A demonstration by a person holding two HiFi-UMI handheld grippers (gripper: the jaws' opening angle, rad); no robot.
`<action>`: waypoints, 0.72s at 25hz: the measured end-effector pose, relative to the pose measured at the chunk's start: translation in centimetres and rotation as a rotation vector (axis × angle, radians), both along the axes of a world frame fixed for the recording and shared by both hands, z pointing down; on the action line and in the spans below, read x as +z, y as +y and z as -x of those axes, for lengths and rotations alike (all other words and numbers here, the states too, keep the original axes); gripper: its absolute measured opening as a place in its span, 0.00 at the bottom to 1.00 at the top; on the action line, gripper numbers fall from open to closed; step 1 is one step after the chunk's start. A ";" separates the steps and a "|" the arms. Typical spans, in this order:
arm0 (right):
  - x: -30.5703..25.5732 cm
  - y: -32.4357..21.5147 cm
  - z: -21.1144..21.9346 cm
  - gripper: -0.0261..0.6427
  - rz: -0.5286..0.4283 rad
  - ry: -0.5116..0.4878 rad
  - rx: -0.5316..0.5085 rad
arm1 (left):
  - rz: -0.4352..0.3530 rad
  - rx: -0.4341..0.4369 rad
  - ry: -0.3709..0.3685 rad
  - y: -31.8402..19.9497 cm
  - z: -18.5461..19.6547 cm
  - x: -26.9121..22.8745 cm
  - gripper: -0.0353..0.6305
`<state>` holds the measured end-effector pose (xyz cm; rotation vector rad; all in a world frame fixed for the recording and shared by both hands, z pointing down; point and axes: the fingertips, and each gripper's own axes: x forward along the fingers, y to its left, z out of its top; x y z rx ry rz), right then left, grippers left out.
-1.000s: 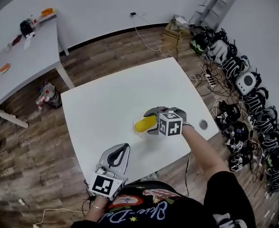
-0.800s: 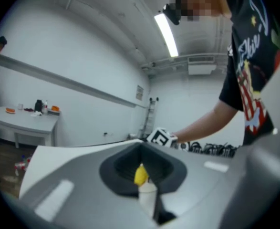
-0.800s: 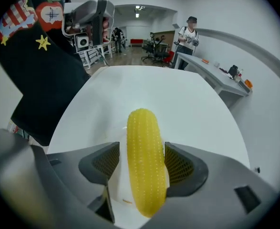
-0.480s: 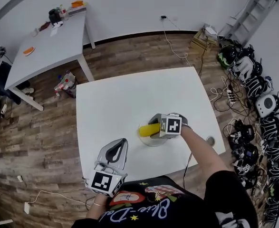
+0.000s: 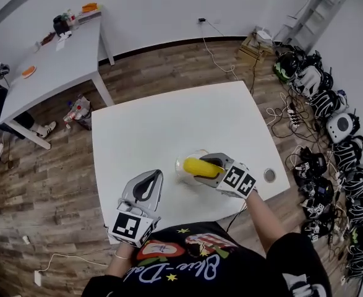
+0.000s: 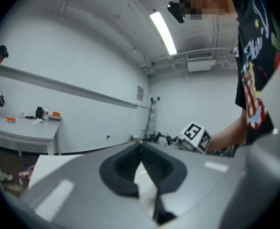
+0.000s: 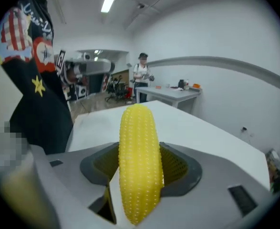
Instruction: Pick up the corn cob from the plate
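A yellow corn cob [image 5: 201, 166] sits crosswise between the jaws of my right gripper [image 5: 207, 169], just above a clear plate [image 5: 182, 163] on the white table [image 5: 169, 122]. In the right gripper view the corn cob [image 7: 139, 166] stands upright between the two grey fingers [image 7: 182, 168], which are closing on it and press its sides. My left gripper [image 5: 144, 193] hovers near the table's front edge, to the left of the plate. Its jaws [image 6: 140, 149] meet at the tips with nothing in them.
A round grommet [image 5: 269, 176] sits in the table near its right edge. Helmets and gear [image 5: 329, 122] line the floor on the right. A second table [image 5: 51, 67] with small items stands at the back left. A person [image 7: 142, 78] stands far off.
My right gripper has rolled and risen with the corn cob, which now hangs over the plate. The left gripper has barely shifted.
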<state>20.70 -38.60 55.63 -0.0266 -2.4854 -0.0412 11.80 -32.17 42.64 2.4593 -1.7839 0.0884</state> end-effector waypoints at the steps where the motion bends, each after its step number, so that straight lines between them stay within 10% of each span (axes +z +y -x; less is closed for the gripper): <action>1: -1.4 0.1 -0.2 0.43 0.030 -0.060 0.059 | -0.001 0.004 0.002 -0.1 -0.1 0.0 0.05; 8: -7.6 0.1 -0.7 0.43 0.202 -0.428 0.433 | 0.016 0.018 0.004 0.0 -0.1 0.5 0.05; 18: -8.4 0.3 -1.0 0.43 0.167 -0.461 0.483 | 0.025 0.024 0.010 -0.6 -0.1 0.7 0.05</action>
